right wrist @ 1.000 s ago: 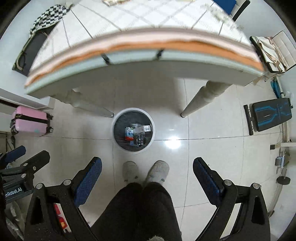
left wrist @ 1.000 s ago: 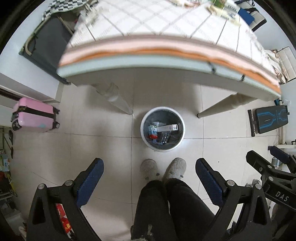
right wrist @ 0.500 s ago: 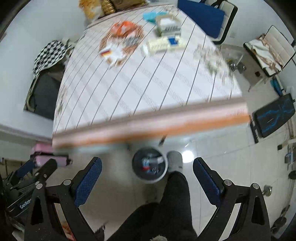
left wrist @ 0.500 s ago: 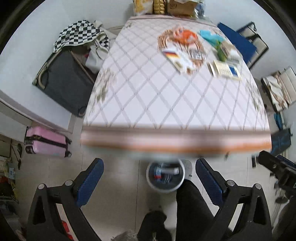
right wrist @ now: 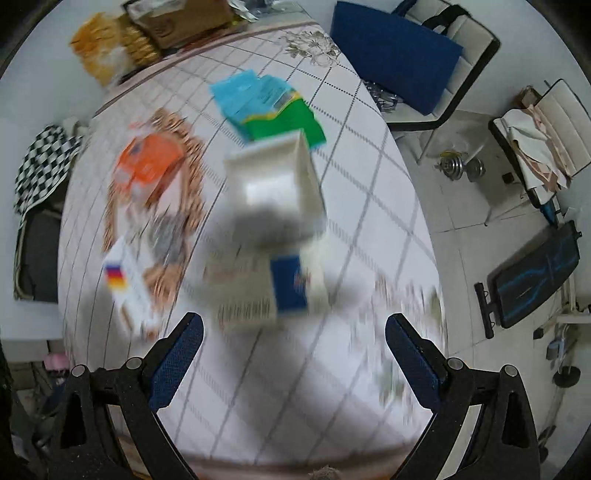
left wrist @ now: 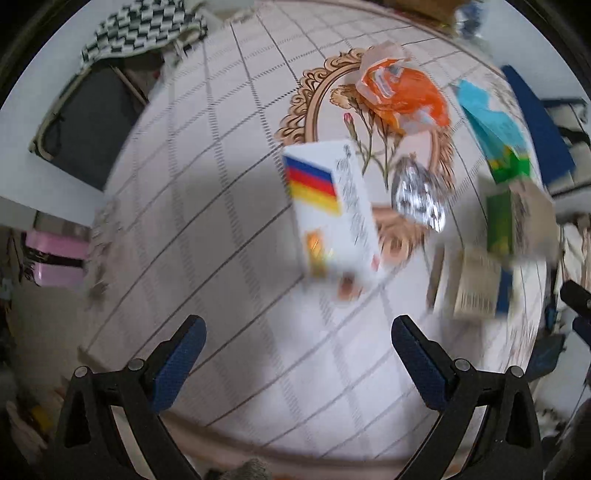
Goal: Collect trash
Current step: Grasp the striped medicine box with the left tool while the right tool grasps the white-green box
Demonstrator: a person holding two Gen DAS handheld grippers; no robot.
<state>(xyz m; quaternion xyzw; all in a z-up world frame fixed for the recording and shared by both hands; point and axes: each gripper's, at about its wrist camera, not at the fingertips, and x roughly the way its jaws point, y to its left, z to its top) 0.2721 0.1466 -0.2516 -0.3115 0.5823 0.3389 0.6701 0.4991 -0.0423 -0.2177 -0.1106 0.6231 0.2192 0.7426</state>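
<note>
Trash lies on a table with a white diamond-pattern cloth (left wrist: 207,229). A white box with blue, red and yellow stripes (left wrist: 332,214) lies ahead of my open, empty left gripper (left wrist: 295,365). Beyond it are an orange wrapper (left wrist: 406,96), a crumpled foil piece (left wrist: 417,195), a blue-green packet (left wrist: 495,136) and a box with a barcode (left wrist: 469,284). My right gripper (right wrist: 295,362) is open and empty above the table, just short of the barcode box (right wrist: 258,291) and a white open box (right wrist: 277,188). Both views are blurred.
A blue-cushioned chair (right wrist: 399,55) stands at the table's far right. A black bench (right wrist: 532,273) and dumbbells (right wrist: 461,166) are on the tiled floor to the right. A dark suitcase (left wrist: 85,129) and a pink case (left wrist: 55,254) stand to the left. Boxes (right wrist: 177,22) sit at the table's far end.
Both grippers have swung up from over the floor bin to above the tabletop and moved forward toward the trash. The bin and my legs have left view. Both stay open.
</note>
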